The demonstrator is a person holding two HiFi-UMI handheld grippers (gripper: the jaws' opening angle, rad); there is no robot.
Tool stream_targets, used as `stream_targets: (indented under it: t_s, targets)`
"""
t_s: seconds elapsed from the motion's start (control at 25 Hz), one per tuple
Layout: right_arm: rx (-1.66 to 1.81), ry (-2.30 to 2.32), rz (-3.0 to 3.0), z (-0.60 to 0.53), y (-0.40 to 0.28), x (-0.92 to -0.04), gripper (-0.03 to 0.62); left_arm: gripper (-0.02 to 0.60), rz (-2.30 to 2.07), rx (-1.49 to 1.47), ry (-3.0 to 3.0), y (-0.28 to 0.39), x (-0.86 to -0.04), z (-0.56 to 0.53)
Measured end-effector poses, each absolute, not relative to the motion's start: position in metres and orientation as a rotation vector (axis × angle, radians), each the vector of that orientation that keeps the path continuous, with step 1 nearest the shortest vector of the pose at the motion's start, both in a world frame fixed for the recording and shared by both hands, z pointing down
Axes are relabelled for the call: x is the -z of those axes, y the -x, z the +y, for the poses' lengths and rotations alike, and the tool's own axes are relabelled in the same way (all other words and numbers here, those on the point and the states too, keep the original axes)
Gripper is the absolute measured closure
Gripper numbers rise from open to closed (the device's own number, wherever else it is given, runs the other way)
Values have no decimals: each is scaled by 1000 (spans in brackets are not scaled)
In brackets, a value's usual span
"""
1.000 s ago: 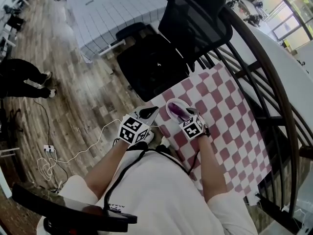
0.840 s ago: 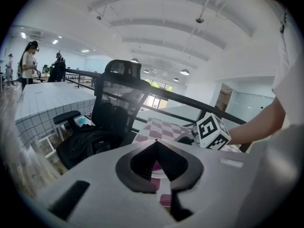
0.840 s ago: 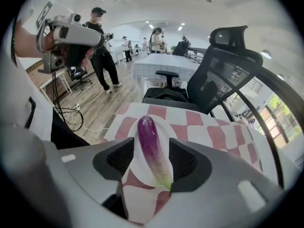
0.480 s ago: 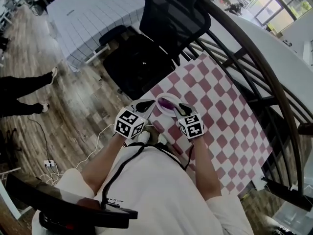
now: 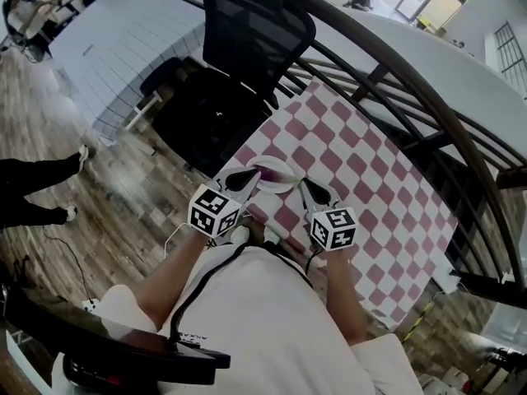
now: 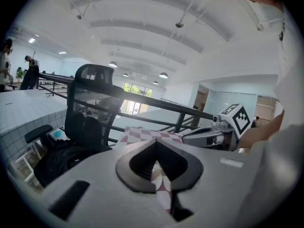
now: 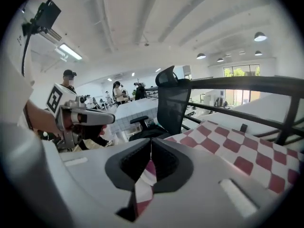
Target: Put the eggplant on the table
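The purple eggplant point(image 5: 266, 171) lies in a white plate point(image 5: 282, 177) at the near corner of the red-and-white checked table point(image 5: 362, 163). My left gripper point(image 5: 249, 176) hovers at the plate's left rim, close to the eggplant. In its own view, the left gripper point(image 6: 154, 144) has its jaws together and empty. My right gripper point(image 5: 305, 186) is just right of the plate, apart from it. Its jaws have just been closing, and in its own view the right gripper point(image 7: 151, 142) is shut with nothing between the tips.
A black office chair point(image 5: 235, 64) stands just beyond the table's left corner. A dark curved railing point(image 5: 412, 81) arcs over the table's far side. Wooden floor point(image 5: 99, 179) and a person's legs point(image 5: 33, 188) are at the left. A white tiled table point(image 5: 107, 31) stands farther back.
The right gripper has lifted off the plate and moved right, its jaws closing empty. The left gripper moved in to the plate's left rim. The eggplant stays in the plate.
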State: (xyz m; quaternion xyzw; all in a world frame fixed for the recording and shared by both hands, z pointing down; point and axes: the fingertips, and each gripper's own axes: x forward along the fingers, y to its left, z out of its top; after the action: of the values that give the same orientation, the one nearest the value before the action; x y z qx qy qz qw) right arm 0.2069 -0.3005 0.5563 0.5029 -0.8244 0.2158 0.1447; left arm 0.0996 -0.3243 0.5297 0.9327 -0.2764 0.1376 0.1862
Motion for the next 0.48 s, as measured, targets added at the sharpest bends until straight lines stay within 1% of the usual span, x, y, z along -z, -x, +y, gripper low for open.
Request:
stream_targets:
  t_s: [0.2, 0.48]
  targets:
    - [-602, -1571, -2401, -280, -223, -527, 583, 577, -706, -375, -2672, -117, -517, -317]
    - [-593, -1701, -2424, -263, -233, -498, 588, 577, -659, -341, -2717, -125, -497, -310]
